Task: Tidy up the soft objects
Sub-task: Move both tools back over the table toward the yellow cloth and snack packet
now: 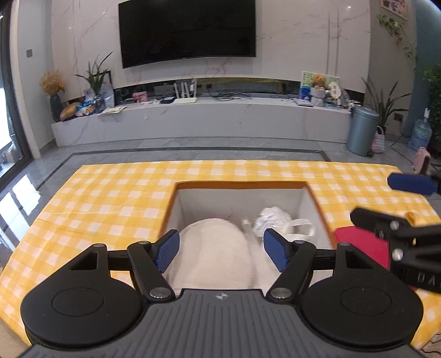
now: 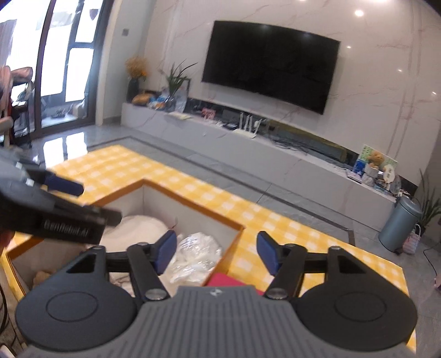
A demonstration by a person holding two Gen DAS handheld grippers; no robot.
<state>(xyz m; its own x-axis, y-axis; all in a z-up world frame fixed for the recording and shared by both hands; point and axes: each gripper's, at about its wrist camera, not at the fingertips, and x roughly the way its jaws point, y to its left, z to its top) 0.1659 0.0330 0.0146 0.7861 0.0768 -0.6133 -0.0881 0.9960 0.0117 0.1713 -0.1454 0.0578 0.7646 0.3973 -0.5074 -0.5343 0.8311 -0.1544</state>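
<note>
Where left shows towel (image 1: 212,247), sliding door (image 2: 55,68).

White fluffy cushion (image 1: 215,253) lying in open box (image 1: 239,197), crinkled, possibly plastic-wrapped white bundle (image 1: 271,220) beside it

Both views are bright and evenly lit. Daylight enters through the glass doors (image 2: 55,63), which are blown out to white, and it lays a hard glare patch on the glossy floor (image 2: 66,143). Ceiling spotlights (image 2: 359,12) reflect as small points on the marble wall (image 2: 386,82). Fisheye bending curves the television (image 1: 187,30) and darkens the picture corners. The other gripper's fingers (image 2: 63,186) are smeared by motion blur, and the white cushion (image 1: 212,253) in the box looks soft.
</note>
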